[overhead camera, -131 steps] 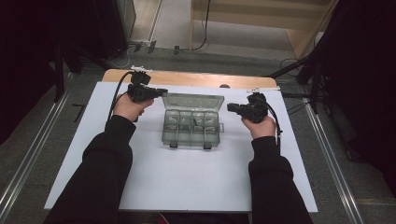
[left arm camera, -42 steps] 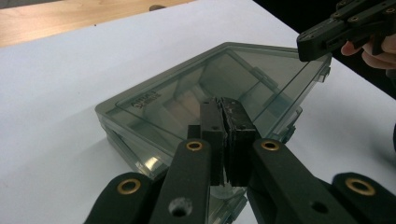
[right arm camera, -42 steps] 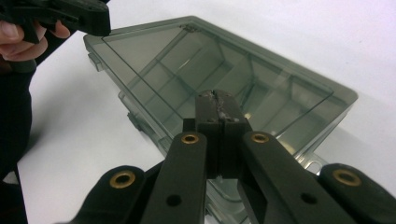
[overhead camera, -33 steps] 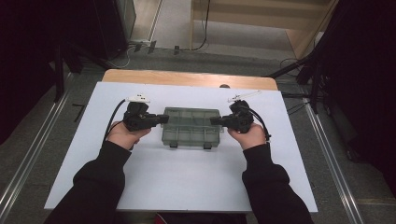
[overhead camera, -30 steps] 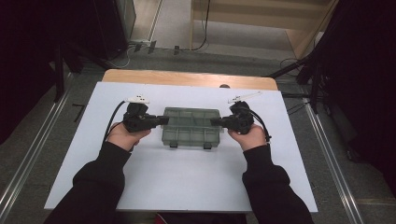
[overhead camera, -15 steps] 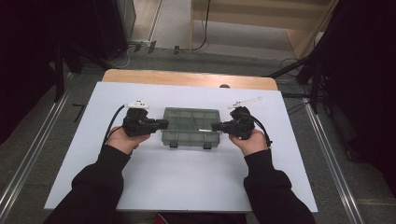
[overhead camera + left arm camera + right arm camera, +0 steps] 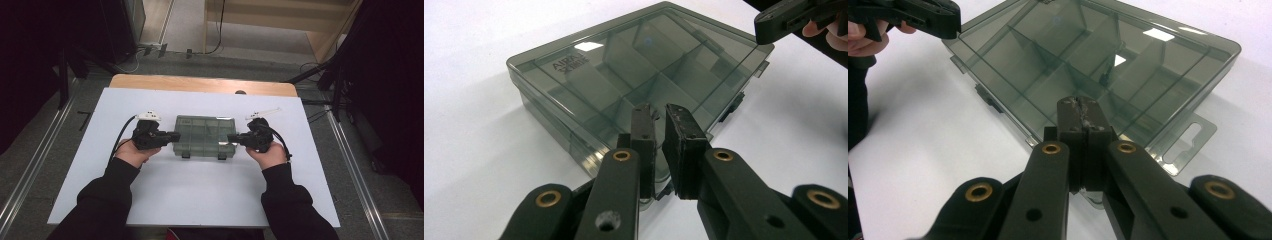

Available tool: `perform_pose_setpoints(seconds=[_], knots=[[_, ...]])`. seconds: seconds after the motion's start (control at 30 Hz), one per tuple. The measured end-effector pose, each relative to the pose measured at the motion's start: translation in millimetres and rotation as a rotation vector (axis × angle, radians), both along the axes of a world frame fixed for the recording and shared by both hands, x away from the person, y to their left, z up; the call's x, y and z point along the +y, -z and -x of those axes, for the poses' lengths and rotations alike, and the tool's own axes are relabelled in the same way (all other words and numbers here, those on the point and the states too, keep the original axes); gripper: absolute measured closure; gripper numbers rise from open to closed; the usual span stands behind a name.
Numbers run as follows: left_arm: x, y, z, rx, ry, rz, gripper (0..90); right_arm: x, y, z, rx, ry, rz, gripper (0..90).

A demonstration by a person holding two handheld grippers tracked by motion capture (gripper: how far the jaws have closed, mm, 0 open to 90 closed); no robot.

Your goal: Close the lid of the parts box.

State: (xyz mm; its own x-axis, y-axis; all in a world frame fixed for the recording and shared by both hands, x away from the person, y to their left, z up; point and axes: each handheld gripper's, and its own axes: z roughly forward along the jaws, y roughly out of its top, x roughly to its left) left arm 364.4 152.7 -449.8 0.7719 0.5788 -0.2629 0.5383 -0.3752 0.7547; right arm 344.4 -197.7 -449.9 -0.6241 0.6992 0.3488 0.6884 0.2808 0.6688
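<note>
Scene: you sit at a white table [image 7: 200,200]; a smoky see-through organiser box [image 7: 205,136] lies flat at its middle, lid down, compartments look empty; two latch tabs face you on the near edge.
Left gripper [image 7: 172,136]: you hold it level at the box's left end, tips just at the end wall; in the left gripper view the jaws stand a narrow slit apart w/ nothing between them, having just been opening a touch; the tips [image 7: 661,117] sit at the box's [image 7: 639,75] end edge.
Right gripper [image 7: 232,137]: mirrored at the right end, jaws pressed fully together on nothing; the closed tip [image 7: 1082,111] rests at the edge beside the hang tab [image 7: 1190,140].
Why so: prob. you bracket the box from both ends, w/ blunt near-closed tips, to steady or nudge it; can't tell if either tip truly presses on it.
</note>
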Motion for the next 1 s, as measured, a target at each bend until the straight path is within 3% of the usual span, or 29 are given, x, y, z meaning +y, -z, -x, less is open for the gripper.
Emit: perform_pose_setpoints(seconds=[0.37,1.0], knots=[[-2.0,11.4,-0.1,0.023,0.012,-0.012,82.4,-1.3,5.9,4.5,-0.008,0.015,0.002,90.0],[-8.1,21.6,0.7,0.025,0.051,-0.048,80.7,3.6,21.4,1.9,0.045,-0.005,0.049,89.9]])
